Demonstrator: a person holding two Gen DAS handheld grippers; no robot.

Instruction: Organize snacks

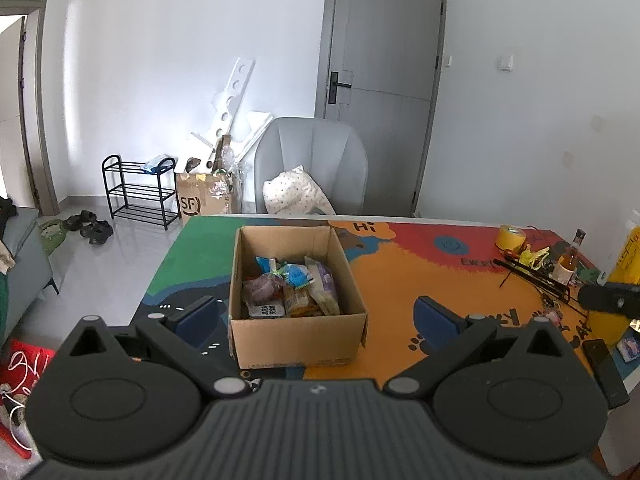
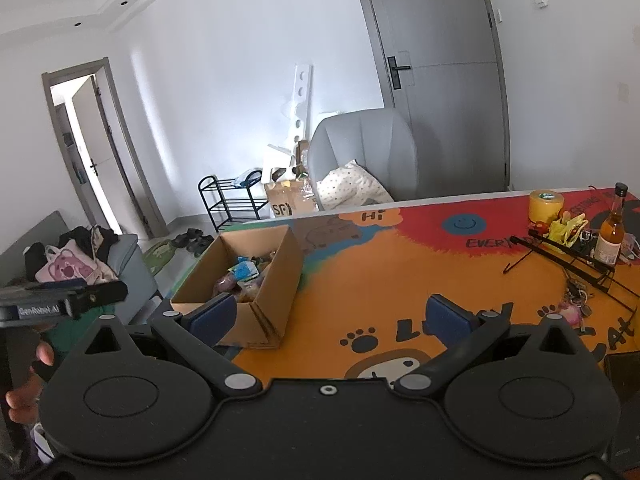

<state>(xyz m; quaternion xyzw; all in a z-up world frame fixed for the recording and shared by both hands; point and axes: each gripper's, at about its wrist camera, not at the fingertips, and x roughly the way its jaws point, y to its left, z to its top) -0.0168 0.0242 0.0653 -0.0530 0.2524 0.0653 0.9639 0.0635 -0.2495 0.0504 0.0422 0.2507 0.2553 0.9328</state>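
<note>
Snacks (image 1: pixel 290 286) in box (image 1: pixel 298 336), beyond open jaws

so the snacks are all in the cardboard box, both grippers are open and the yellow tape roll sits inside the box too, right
Not quite: the yellow tape roll sits on the table's far right side, well away from the cardboard box, as the right wrist view shows. The snacks are in the box, and the left gripper and right gripper are open.

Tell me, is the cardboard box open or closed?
Open. The cardboard box has no lid or flaps over its top, so both views look straight in at the snack packets piled inside.
</note>
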